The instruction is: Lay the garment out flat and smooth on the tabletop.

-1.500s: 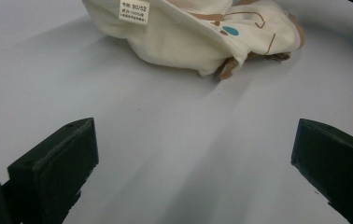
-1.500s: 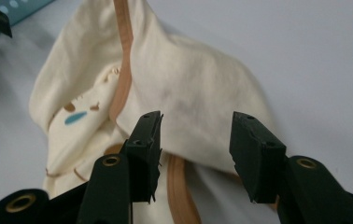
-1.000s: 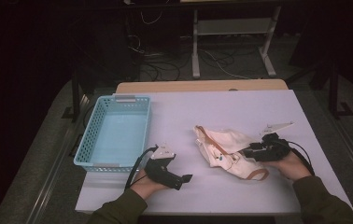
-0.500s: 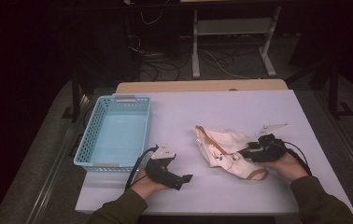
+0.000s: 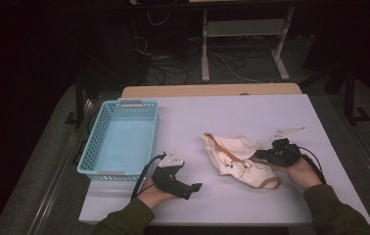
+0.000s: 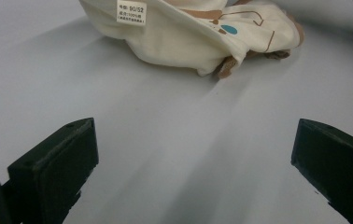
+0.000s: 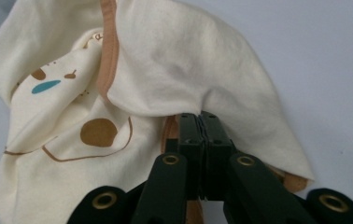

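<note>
A cream garment (image 5: 239, 159) with brown trim and a small print lies crumpled on the white table (image 5: 251, 112), right of centre. My right gripper (image 5: 264, 155) is at its right edge. In the right gripper view its jaws are pressed together at the tips (image 7: 201, 121), with a fold of the garment (image 7: 72, 93) pinched there. My left gripper (image 5: 193, 188) rests low near the front edge, left of the garment and apart from it. Its jaws stand wide open (image 6: 193, 140) over bare table, and the garment (image 6: 198, 37) with its white label lies beyond them.
A light blue plastic basket (image 5: 95, 147) stands at the table's left side, nothing inside it. Behind the table are a wooden edge (image 5: 212, 90), a metal stand (image 5: 205, 63) and cables on a dark floor.
My right gripper has edged slightly to the left at the garment's edge. The left gripper and the basket have not moved.
</note>
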`<state>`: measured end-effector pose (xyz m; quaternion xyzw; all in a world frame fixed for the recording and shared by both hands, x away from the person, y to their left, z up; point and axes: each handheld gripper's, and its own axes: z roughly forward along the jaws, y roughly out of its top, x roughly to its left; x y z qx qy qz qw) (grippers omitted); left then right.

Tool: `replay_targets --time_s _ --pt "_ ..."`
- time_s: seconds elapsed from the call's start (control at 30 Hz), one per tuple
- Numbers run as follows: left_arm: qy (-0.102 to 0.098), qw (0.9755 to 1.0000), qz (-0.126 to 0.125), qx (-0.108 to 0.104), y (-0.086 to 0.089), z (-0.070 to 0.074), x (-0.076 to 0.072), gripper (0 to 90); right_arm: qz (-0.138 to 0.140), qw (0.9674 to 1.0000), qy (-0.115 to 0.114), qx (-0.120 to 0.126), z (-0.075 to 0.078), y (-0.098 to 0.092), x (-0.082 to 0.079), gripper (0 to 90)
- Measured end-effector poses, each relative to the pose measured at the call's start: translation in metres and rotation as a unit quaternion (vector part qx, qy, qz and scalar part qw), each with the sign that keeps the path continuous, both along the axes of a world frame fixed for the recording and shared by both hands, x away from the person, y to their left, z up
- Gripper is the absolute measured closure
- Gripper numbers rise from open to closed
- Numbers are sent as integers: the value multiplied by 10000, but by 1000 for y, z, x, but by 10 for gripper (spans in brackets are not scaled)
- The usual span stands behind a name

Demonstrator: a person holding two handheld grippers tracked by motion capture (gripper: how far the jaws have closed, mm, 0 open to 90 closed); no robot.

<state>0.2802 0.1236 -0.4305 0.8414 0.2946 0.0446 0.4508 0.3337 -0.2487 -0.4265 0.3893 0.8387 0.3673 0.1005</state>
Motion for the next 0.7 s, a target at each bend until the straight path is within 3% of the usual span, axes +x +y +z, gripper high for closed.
replay_targets --time_s 0.23,0.7 --pt "3 10000 -5 3 -1 0 0 0 -105 9995 -153 264 11 1 6 880" --pt "10 10000 -10 1 -1 -1 0 0 -137 9981 -351 497 24 16 28 880"
